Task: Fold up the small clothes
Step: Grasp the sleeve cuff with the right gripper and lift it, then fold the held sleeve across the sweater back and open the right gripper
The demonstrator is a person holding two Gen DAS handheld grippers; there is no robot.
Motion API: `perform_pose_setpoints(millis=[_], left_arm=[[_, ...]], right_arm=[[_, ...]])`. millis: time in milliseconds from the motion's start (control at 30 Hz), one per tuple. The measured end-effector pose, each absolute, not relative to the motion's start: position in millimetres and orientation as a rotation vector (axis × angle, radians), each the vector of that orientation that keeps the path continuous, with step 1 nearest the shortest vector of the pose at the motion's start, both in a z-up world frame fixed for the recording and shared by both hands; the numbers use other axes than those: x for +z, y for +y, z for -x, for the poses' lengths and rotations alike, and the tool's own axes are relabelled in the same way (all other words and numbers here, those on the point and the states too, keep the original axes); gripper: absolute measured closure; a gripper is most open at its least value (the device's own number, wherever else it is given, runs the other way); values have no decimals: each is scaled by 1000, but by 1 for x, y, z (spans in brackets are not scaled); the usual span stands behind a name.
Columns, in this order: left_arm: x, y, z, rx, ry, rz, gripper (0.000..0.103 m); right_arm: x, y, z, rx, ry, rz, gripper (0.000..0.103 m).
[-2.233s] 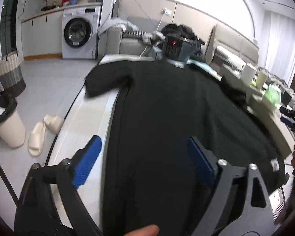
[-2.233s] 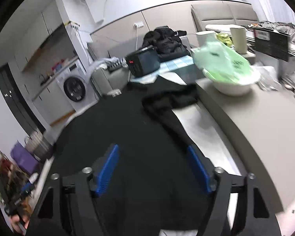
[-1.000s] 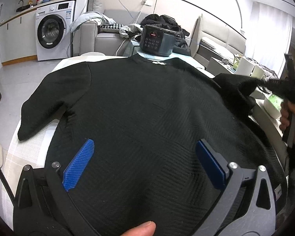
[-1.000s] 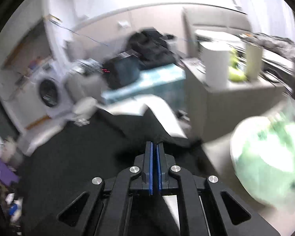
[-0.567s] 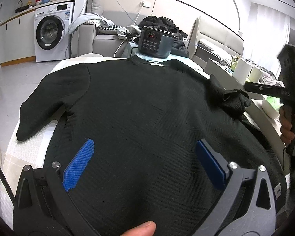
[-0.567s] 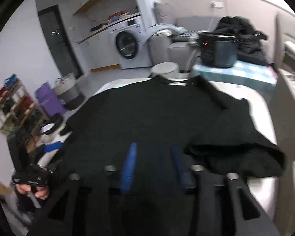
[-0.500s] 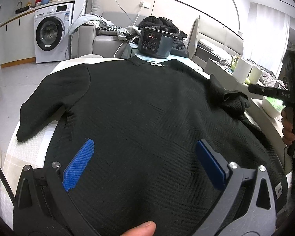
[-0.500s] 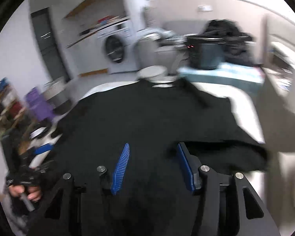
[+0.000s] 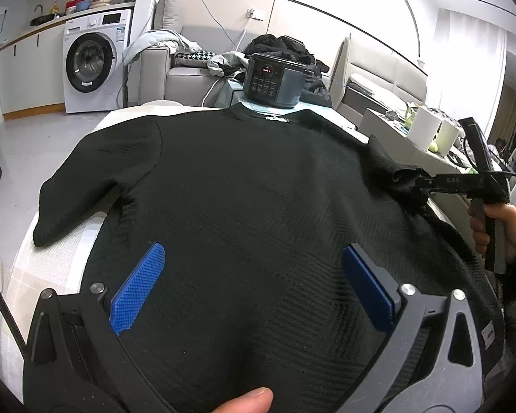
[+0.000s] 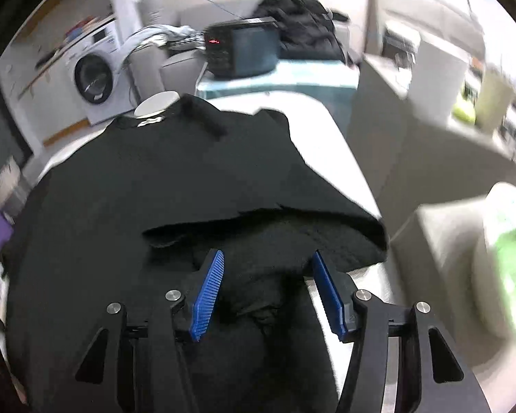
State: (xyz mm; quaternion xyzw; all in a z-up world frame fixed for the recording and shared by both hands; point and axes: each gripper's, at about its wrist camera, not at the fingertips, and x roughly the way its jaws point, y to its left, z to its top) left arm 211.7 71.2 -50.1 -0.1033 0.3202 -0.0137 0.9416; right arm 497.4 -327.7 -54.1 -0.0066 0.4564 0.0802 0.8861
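Note:
A black knit sweater (image 9: 251, 199) lies spread flat on a white padded table (image 9: 55, 261), collar at the far end. Its left sleeve (image 9: 86, 186) lies out to the left. Its right sleeve (image 10: 285, 227) is folded in and bunched on the body. My left gripper (image 9: 254, 282) is open and empty, hovering over the hem area. My right gripper (image 10: 266, 285) is open, its blue pads either side of the bunched right sleeve. It also shows in the left wrist view (image 9: 426, 182), at the sleeve bunch.
A dark electric cooker (image 9: 271, 81) stands beyond the collar on a blue-topped stand. A washing machine (image 9: 89, 65) and sofa are at the back left. A grey counter (image 10: 440, 144) with white rolls and a green bag runs along the right.
My right gripper had been shut on the right sleeve and lifted it; it let the sleeve drop onto the body, swung around, and now sits open at the bunch. My left gripper stayed still.

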Motion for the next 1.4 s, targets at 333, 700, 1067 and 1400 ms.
perform_pose_setpoints(millis=[333, 700, 1067, 1400], left_arm=[[-55, 70, -213, -14, 668, 200, 1], [-55, 72, -213, -15, 667, 206, 1], [-55, 72, -213, -15, 669, 210, 1], [-57, 76, -218, -15, 691, 239, 1]], right_arm=[[-34, -323, -460, 291, 754, -71, 97], [-51, -317, -404, 406, 892, 52, 64], [-63, -314, -504, 105, 917, 91, 49], [-74, -278, -538, 212, 877, 338, 96]])
